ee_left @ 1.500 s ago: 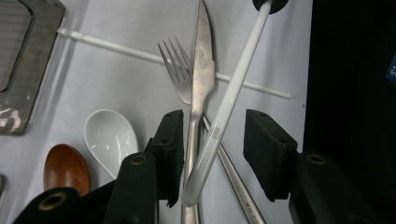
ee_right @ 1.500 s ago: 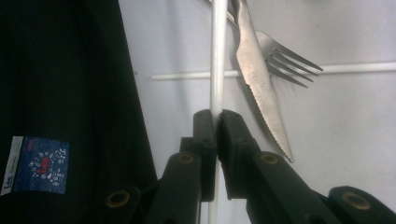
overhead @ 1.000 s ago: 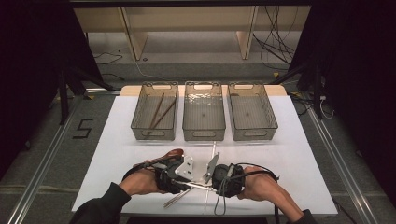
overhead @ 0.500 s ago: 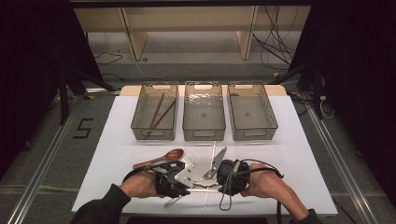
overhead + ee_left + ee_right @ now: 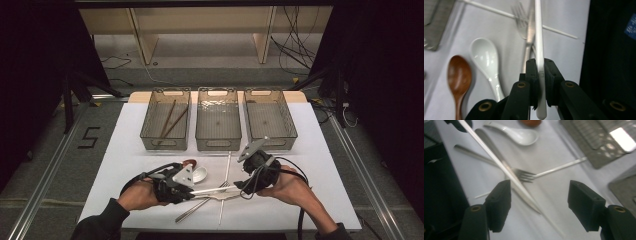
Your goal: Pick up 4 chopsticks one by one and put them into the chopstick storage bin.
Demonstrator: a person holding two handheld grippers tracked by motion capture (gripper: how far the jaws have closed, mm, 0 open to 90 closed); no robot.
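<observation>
**Now: a white chopstick pinched at the left**

Nearest, the left gripper (image 5: pixel 539 82) clamps its matte black jaws on a slim, glossy white chopstick (image 5: pixel 539 37), lifted above the white table (image 5: pixel 325 150) and pointing toward the right gripper (image 5: pixel 539 205), whose blocky jaws have just been opening and stand wide, empty. Beneath lie a steel fork (image 5: pixel 522 20), a smooth white ceramic spoon (image 5: pixel 485 60) and a rounded wooden spoon (image 5: pixel 459 77). Farther off stand three clear ribbed bins (image 5: pixel 218 122).
</observation>
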